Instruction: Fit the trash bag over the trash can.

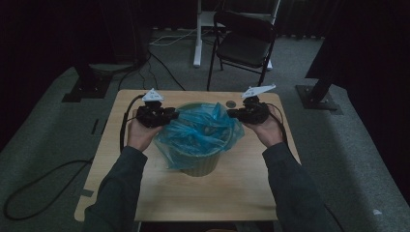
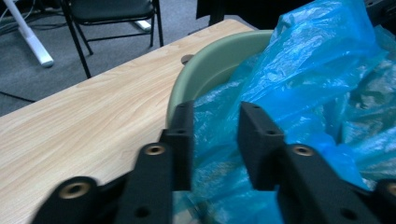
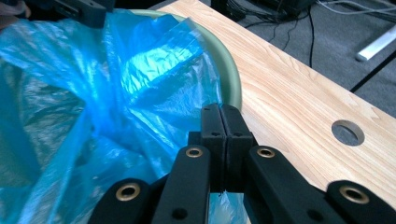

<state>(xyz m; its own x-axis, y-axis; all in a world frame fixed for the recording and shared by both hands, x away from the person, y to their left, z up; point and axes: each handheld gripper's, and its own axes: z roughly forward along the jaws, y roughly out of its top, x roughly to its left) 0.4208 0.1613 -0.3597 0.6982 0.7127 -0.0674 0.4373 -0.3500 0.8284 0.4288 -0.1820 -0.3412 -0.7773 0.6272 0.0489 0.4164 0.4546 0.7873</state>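
High view: blue bag (image 1: 200, 130) sits in green bin (image 1: 203, 166) at table (image 1: 232, 193) centre.
Left gripper view: left gripper (image 2: 215, 140) apart, film between jaws.
Right gripper view: right gripper (image 3: 226, 133) pinched together at the bag's edge; whether it holds film, cannot tell. Film looks light, limp, slippery; grip the rim edge.

One green bin (image 1: 203, 164), one blue plastic bag (image 1: 200, 129), one wooden table (image 1: 193, 193), one folding chair (image 1: 244, 43), two grippers.

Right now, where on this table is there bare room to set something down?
The widest bare patch is the near strip of the table, between the green bin and the near edge, with the sleeves on either side. Narrower strips run outside each hand. The middle is crowded: the blue bag spills over the bin, with the left claw and right claw at its rim.
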